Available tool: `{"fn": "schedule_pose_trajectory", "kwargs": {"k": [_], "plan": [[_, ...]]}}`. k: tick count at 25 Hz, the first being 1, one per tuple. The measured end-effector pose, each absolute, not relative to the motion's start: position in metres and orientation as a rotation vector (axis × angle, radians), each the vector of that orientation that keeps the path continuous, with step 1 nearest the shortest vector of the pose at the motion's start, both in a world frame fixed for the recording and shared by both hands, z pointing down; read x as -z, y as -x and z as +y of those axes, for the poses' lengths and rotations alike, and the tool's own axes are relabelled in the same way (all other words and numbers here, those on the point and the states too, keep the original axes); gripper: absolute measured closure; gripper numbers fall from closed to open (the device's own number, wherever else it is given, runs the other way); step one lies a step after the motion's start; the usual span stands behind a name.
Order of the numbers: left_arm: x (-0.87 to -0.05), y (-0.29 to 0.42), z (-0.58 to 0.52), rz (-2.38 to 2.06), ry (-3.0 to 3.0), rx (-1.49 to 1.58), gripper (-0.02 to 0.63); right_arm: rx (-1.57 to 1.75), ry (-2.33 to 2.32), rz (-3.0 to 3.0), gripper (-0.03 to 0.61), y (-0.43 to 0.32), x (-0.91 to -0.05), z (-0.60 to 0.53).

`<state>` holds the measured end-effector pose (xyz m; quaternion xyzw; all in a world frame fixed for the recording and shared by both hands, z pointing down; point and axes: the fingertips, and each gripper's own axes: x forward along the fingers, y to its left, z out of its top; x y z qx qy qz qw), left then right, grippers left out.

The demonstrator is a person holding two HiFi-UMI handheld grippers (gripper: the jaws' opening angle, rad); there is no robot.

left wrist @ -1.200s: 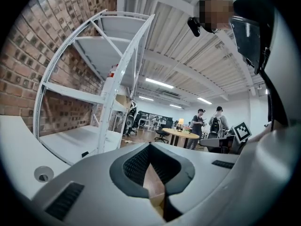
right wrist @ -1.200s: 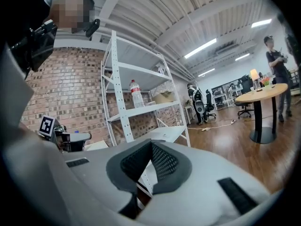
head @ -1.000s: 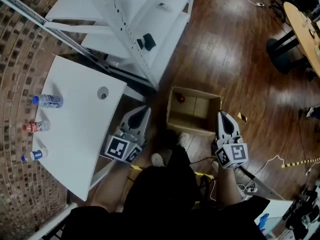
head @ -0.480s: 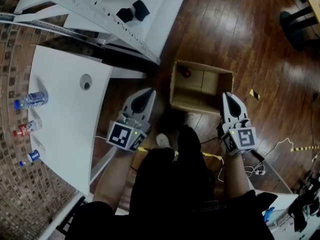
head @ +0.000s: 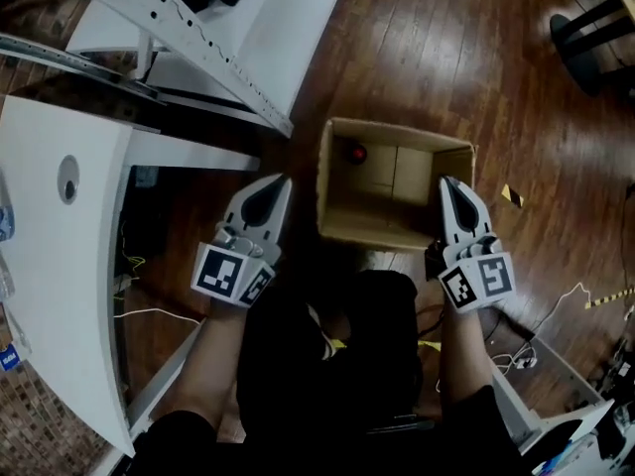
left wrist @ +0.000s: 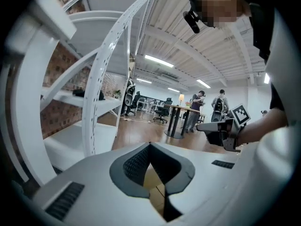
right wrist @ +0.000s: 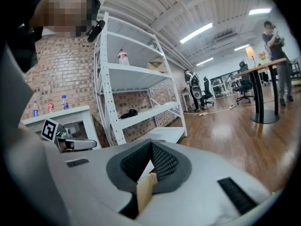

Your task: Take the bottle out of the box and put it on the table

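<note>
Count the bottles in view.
5 bottles: three on the white table, one on the rack's upper shelf, one red-capped in the cardboard box; more may be hidden.

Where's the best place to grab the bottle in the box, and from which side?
The bottle by its red-capped top, from straight above: it seems to stand upright in the far left corner of the box, so walls block two sides.

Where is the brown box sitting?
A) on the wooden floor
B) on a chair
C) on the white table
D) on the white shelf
A: in the head view the cardboard box stands open on the wooden floor, off to the side of the white table.
</note>
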<state>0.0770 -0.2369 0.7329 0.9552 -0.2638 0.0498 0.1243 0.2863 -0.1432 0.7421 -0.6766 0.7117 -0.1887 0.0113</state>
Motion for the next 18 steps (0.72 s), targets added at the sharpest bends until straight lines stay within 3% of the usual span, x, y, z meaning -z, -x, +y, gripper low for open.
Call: {"fn": "schedule_pose_trajectory", "kwargs": {"k": [8,18], "plan": [[-0.884,-0.079,-0.236,-0.687,-2.882,-0.031,0.611,0.375,2.083,2.344,0.574,-0.268,-0.872,-0.146],[-0.884,-0.062,-0.217,-0.647,-2.919,-0.006,0.611,0.493,1.994,2.652,0.572,-0.226,-0.91,-0.159]]}}
